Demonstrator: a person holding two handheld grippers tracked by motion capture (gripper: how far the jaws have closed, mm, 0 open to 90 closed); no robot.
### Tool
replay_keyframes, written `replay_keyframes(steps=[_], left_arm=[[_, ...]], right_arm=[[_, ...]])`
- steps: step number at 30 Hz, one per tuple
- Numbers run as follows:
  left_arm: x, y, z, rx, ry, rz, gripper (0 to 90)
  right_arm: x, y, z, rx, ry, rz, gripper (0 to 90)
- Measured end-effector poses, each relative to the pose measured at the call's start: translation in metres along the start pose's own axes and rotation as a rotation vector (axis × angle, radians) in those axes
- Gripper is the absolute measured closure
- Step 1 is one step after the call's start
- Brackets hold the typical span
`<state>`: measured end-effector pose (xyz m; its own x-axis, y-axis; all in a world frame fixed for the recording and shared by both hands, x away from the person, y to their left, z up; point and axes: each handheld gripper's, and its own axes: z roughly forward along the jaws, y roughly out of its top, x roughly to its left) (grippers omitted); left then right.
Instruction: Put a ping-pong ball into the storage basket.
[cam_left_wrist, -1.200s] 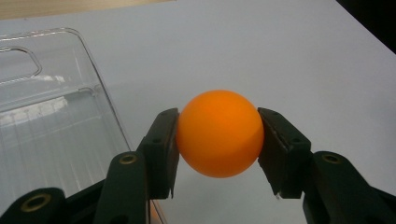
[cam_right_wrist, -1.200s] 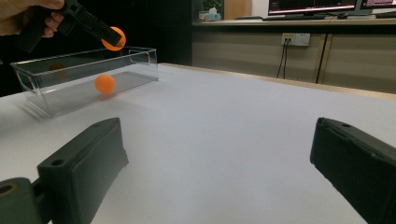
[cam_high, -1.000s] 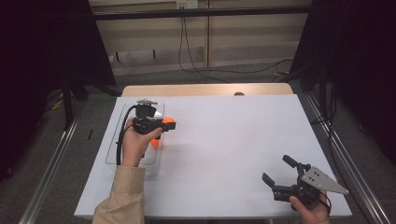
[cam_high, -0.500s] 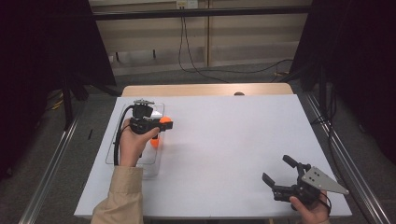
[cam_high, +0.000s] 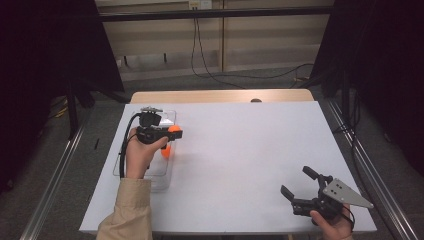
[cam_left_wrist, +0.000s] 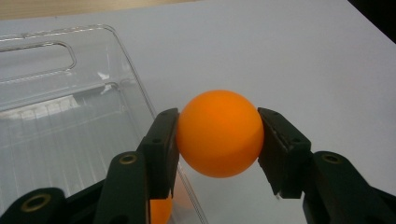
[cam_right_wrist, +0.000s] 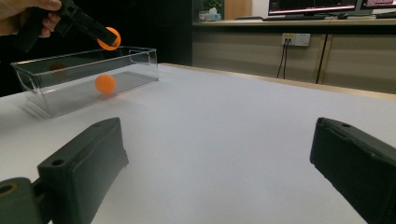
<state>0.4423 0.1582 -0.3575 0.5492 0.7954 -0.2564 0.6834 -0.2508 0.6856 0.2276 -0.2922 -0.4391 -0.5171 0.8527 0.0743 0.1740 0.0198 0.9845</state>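
Left claw (cam_left_wrist: 219, 140) gripped orange ball (cam_left_wrist: 219, 133) above clear bin (cam_high: 131, 172) edge; second ball (cam_right_wrist: 105, 83) inside bin; right claw (cam_high: 300, 187) wide, well apart, open table (cam_high: 240, 150) between.

Bench (cam_high: 240, 150): white top, wooden strip along its far edge. Grey carpet floor (cam_high: 210, 82) beyond it, with a black cable (cam_high: 235, 80) trailing across. Beige wall panels behind, with a wall socket (cam_right_wrist: 298, 39) from which two cables hang. Metal rails (cam_high: 372, 165) flank the bench on both sides. Monitors (cam_right_wrist: 313, 5) stand on a far desk.
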Motion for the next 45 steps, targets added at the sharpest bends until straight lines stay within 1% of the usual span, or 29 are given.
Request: replay_keyframes(steps=[21, 23, 28, 45], left_arm=[[0.005, -0.001, -0.005, -0.008, 0.017, -0.001, 51.0], [0.005, -0.001, -0.006, -0.012, 0.020, -0.007, 51.0], [0.007, -0.002, -0.006, -0.010, 0.021, -0.004, 51.0], [0.013, -0.003, -0.012, -0.019, 0.040, -0.015, 51.0]], right_arm=[[0.000, 0.000, 0.000, 0.000, 0.000, 0.002, 2.6], [0.000, 0.000, 0.000, 0.000, 0.000, 0.002, 2.6], [0.000, 0.000, 0.000, 0.000, 0.000, 0.001, 2.6], [0.000, 0.000, 0.000, 0.002, 0.002, -0.003, 2.6]])
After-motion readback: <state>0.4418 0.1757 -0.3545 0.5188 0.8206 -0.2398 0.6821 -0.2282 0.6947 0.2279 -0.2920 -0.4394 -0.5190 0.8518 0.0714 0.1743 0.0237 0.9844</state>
